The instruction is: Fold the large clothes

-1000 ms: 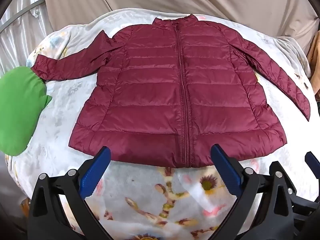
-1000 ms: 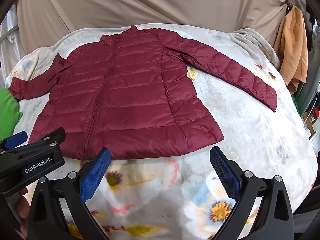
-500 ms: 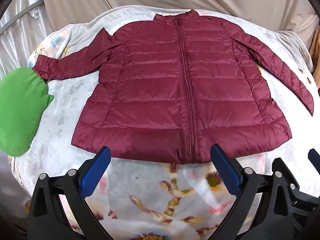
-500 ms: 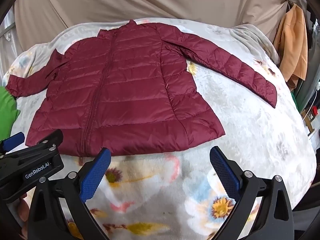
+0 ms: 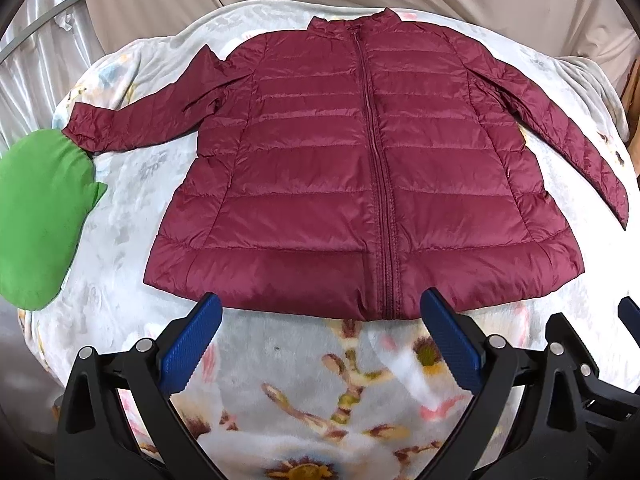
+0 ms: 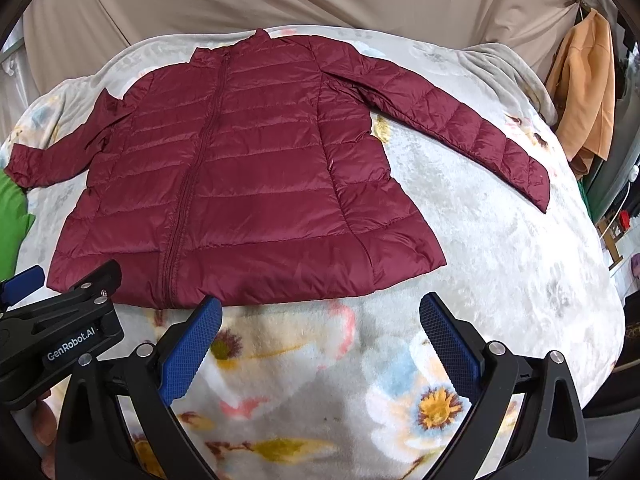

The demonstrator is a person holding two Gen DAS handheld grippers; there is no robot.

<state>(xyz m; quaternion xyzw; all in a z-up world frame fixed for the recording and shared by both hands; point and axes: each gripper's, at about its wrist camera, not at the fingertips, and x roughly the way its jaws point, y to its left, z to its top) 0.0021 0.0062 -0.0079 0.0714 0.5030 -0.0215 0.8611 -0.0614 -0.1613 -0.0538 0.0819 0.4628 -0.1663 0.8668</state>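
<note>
The maroon puffer jacket point(image 5: 360, 168) lay flat and zipped on the floral fleece blanket point(image 5: 320, 392), sleeves spread, its left cuff touching a green cloth point(image 5: 36, 216); no container showed. The left gripper point(image 5: 320, 336) and right gripper point(image 6: 320, 336) hovered at the hem with fingers point(image 6: 192, 344) spread wide, grasping nothing. Compared with a second before, both had drawn slightly nearer, the jacket sitting a little larger in each view but otherwise unmoved.

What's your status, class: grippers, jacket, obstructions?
Left gripper and right gripper open, empty. Jacket flat, zipped, sleeves out, unfolded. Green cloth at left cuff.
</note>
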